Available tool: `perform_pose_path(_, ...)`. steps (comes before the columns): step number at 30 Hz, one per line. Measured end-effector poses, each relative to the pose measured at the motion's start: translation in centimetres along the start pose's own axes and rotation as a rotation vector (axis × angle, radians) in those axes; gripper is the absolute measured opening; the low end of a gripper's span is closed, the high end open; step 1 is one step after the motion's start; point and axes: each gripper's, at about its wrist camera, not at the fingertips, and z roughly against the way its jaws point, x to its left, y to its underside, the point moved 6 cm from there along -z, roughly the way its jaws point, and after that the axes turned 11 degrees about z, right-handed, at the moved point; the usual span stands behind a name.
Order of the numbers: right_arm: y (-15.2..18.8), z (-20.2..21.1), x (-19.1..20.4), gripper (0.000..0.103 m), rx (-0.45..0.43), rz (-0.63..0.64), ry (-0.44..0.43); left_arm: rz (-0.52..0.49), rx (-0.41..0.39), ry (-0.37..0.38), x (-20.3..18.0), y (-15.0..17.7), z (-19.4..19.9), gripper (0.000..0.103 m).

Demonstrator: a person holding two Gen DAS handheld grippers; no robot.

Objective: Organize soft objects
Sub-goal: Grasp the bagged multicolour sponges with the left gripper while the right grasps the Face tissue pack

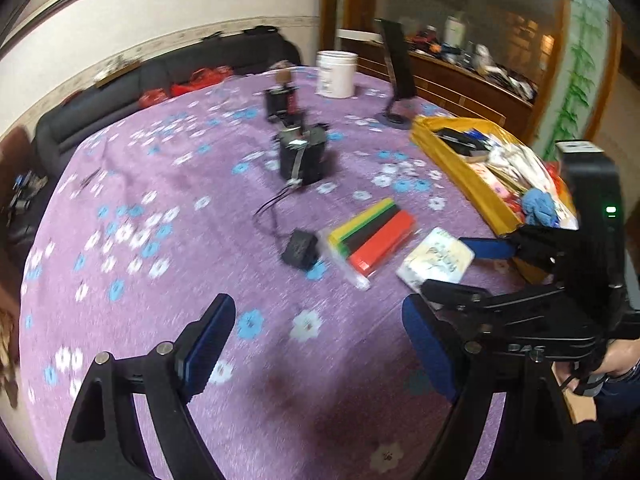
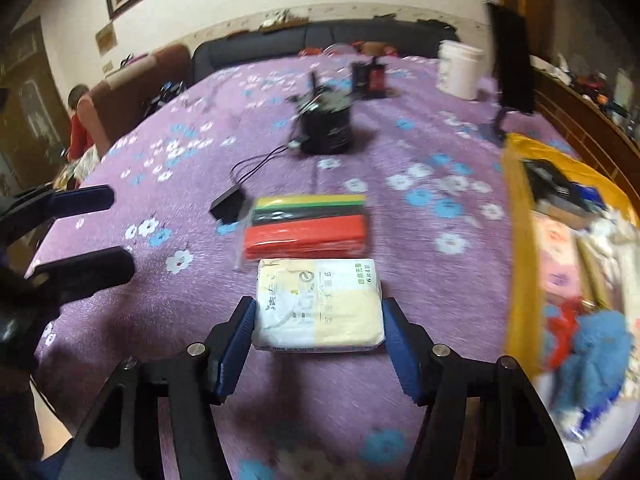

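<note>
A white and yellow soft tissue pack (image 2: 318, 306) lies on the purple flowered tablecloth (image 2: 200, 152). My right gripper (image 2: 320, 320) is open, its blue pads on either side of the pack, close to its ends. The pack also shows in the left wrist view (image 1: 436, 258), between the right gripper's fingers (image 1: 486, 248). Just beyond it lies a bagged pack of red, black, green and yellow strips (image 2: 306, 226) (image 1: 374, 240). My left gripper (image 1: 316, 344) is open and empty above bare cloth, and its fingers (image 2: 80, 200) show at the left of the right wrist view.
A yellow bin (image 2: 516, 216) (image 1: 452, 156) full of soft items, with a blue fluffy cloth (image 2: 596, 356), stands at the right. A small black box with a cord (image 1: 299, 249), black canisters (image 1: 302, 156), a white tub (image 1: 336, 74) and a black stand (image 1: 396, 76) stand farther back.
</note>
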Motion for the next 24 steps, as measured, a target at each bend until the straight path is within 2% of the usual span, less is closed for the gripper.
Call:
perform_pose_path(5,1.4,3.2,-2.1,0.067,-0.043,-0.055,0.023,-0.25,0.078,0.043,-3.4,-1.6,-3.2,0.085)
perform_pose_path(8,2.4,4.1,-2.7,0.067,-0.051,-0.082,0.019,-0.35,0.153,0.046,-4.5,-2.3,-6.3,0.085)
perform_pose_path(13,3.4,5.0,-3.1,0.067,-0.063,-0.113,-0.002,-0.426,0.237,0.048,-5.2,-3.0,-10.1,0.084)
perform_pose_path(16,3.5,5.4,-3.3,0.067,-0.075,-0.119,-0.004,-0.428,0.272,0.036,-5.3,-2.9,-11.5,0.084)
perform_pose_path(19,3.4,5.5,-3.3,0.067,-0.085,-0.127,-0.01,-0.415,0.253,0.033,-5.6,-2.9,-11.8,0.084)
perform_pose_path(21,3.3,5.5,-3.3,0.067,-0.088,-0.129,-0.011,-0.382,0.252,0.041,-5.6,-2.7,-11.6,0.073)
perform_pose_path(22,3.3,5.5,-3.3,0.067,-0.089,-0.13,-0.011,-0.358,0.247,0.054,-5.6,-2.6,-11.2,0.055)
perform_pose_path(23,3.2,5.4,-3.3,0.067,-0.09,-0.131,-0.012,-0.343,0.243,0.052,-5.7,-2.5,-11.0,0.047)
perform_pose_path(24,3.2,5.4,-3.2,0.067,-0.09,-0.13,-0.011,-0.33,0.237,0.034,-5.7,-2.3,-10.8,0.047)
